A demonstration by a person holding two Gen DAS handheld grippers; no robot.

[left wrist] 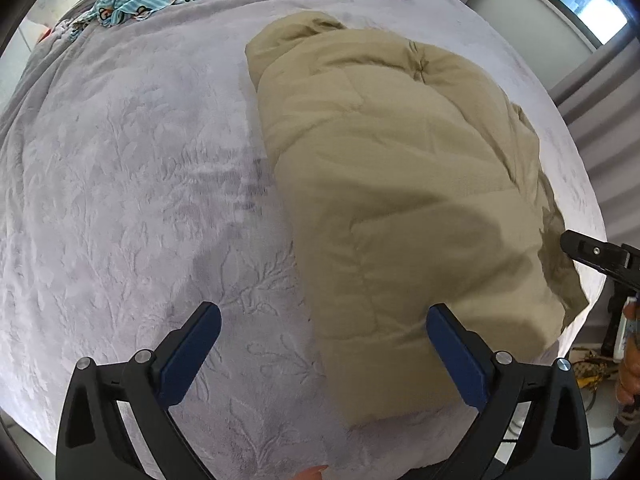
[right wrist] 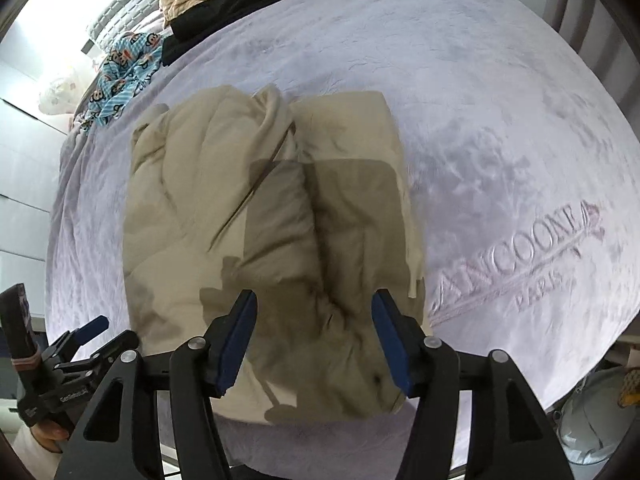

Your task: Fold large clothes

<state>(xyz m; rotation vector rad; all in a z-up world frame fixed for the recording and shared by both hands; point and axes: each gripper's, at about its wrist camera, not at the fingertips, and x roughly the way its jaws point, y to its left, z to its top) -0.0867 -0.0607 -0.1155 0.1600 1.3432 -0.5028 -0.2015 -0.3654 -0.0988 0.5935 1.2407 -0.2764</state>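
Two grippers of yours above the bed (left wrist: 120, 160), left gripper (left wrist: 324, 322) spread wide over the folded coat's (left wrist: 400, 200) near edge, right gripper (right wrist: 314, 310) parted above it, pinching nothing.

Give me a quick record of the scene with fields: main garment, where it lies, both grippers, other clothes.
garment: beige padded coat, folded into a bundle
surface: lavender blanket on the bed
left gripper: jaws wide open above the coat's near edge, holding nothing
right gripper: jaws open above the coat, holding nothing
other clothes: monkey-print garment and black garment at the far end
writing: embroidered logo on the blanket
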